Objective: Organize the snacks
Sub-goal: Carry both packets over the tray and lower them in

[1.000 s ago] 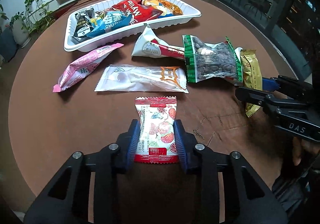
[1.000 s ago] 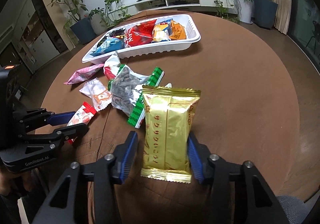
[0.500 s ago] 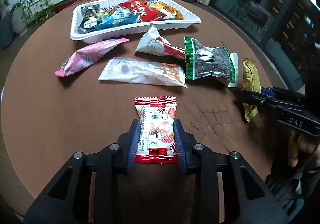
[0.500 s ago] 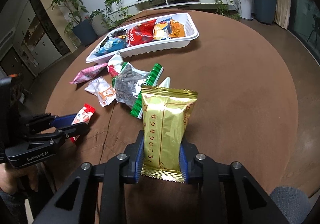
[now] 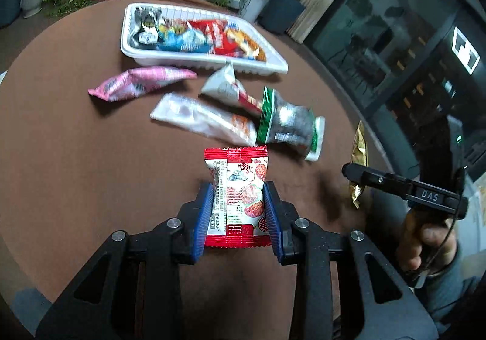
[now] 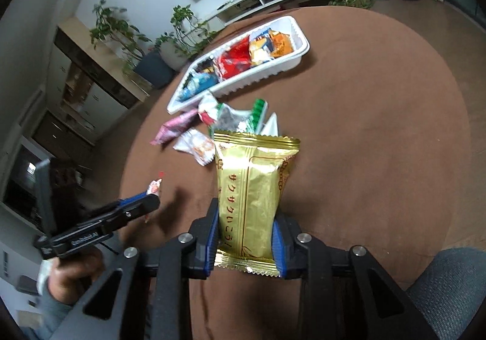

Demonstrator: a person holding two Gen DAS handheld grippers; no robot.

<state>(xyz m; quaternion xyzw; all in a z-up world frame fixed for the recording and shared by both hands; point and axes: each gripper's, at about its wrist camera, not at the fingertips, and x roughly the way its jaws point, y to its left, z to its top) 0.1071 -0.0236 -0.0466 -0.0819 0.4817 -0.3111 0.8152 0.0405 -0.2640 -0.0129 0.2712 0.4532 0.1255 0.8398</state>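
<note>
**A:** Left wrist view: the left gripper has its blue fingers clamped on both sides of a red-and-white snack packet, held above the brown round table. What lies beyond it?

**B:** A white tray, at the table's far side, already holding several bright packets. On the near side of the tray lie four loose snacks: a pink packet, a white-and-red pouch just beside the tray's front wall, a long clear-and-white packet, and a green-edged bag of dark pieces. They are motion-blurred.

**A:** And the other hand?

**B:** Right wrist view shows the right gripper, whose jaws closed in over the past second, with its fingers pressed on the lower half of a gold foil packet, which stands upright and clear of the table, on the near side of the tray. From the left wrist view the same gold packet shows edge-on at the right, well apart from the tray.

**A:** Who holds the tools?

**B:** A person's hand wraps the right gripper's handle; another hand grips the left one.
</note>
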